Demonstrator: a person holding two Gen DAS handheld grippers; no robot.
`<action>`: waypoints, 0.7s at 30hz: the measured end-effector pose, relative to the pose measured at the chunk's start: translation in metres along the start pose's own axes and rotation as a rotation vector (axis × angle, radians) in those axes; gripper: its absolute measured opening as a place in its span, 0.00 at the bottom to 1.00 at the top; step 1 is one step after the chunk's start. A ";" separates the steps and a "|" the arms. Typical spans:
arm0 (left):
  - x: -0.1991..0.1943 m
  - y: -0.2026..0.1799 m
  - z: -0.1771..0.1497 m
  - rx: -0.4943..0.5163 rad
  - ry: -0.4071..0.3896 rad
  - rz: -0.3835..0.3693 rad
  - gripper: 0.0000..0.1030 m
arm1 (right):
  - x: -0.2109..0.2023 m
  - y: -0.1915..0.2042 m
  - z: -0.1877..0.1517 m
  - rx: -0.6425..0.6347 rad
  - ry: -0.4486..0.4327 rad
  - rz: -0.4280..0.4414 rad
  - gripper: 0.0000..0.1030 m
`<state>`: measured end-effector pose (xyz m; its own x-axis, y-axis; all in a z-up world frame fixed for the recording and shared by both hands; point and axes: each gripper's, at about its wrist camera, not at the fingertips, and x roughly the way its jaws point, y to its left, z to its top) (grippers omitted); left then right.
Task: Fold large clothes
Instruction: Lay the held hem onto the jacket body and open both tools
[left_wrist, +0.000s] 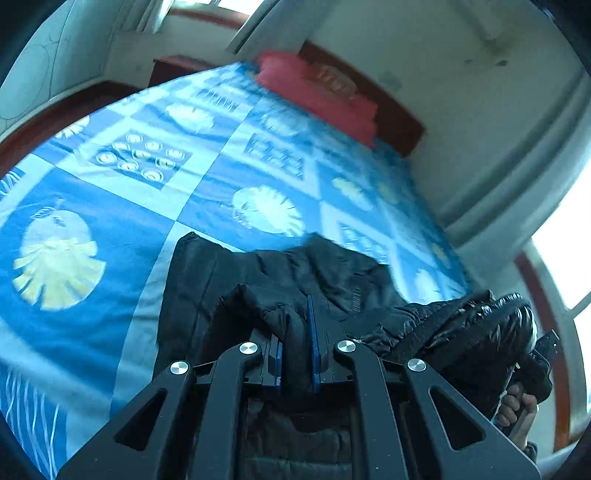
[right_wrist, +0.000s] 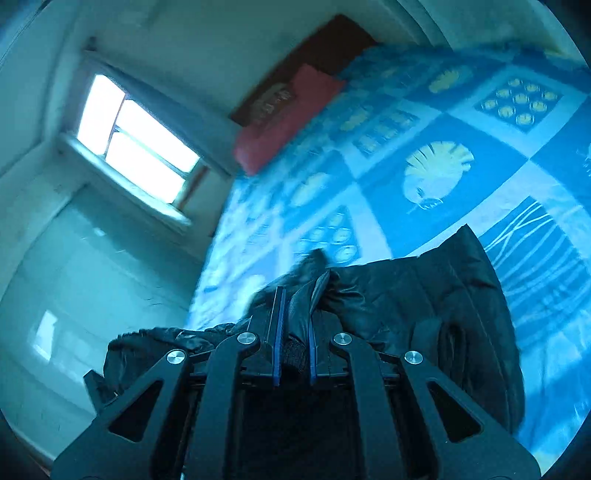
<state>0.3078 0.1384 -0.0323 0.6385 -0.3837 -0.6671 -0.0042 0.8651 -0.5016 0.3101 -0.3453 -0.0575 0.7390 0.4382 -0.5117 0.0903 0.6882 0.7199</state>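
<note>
A black jacket (left_wrist: 325, 277) hangs over the near edge of the bed (left_wrist: 110, 221), well short of the red pillow (left_wrist: 317, 92) at the headboard. The left gripper (left_wrist: 297, 354) has its jaws pinching a fold of the jacket. The right gripper (right_wrist: 295, 347) pinches another fold, beside a hand (left_wrist: 517, 410).

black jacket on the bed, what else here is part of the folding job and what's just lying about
Part of the job:
- black jacket
- left gripper, shut on the jacket's fabric
- right gripper, shut on the jacket's fabric
- blue leaf-print bedspread, the folding surface

Just lying about:
- red pillow
- wooden headboard
- window
</note>
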 end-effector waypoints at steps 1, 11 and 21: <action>0.019 0.005 0.005 -0.005 0.014 0.022 0.10 | 0.011 -0.005 0.003 0.007 0.006 -0.016 0.09; 0.094 0.027 0.002 0.003 0.072 0.107 0.11 | 0.100 -0.049 -0.008 -0.033 0.071 -0.218 0.10; 0.043 0.040 0.026 -0.202 0.029 -0.116 0.51 | 0.038 -0.030 0.007 -0.024 -0.073 -0.099 0.57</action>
<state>0.3550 0.1651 -0.0665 0.6213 -0.4886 -0.6126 -0.0882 0.7332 -0.6743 0.3402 -0.3536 -0.0952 0.7742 0.3246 -0.5434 0.1498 0.7401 0.6555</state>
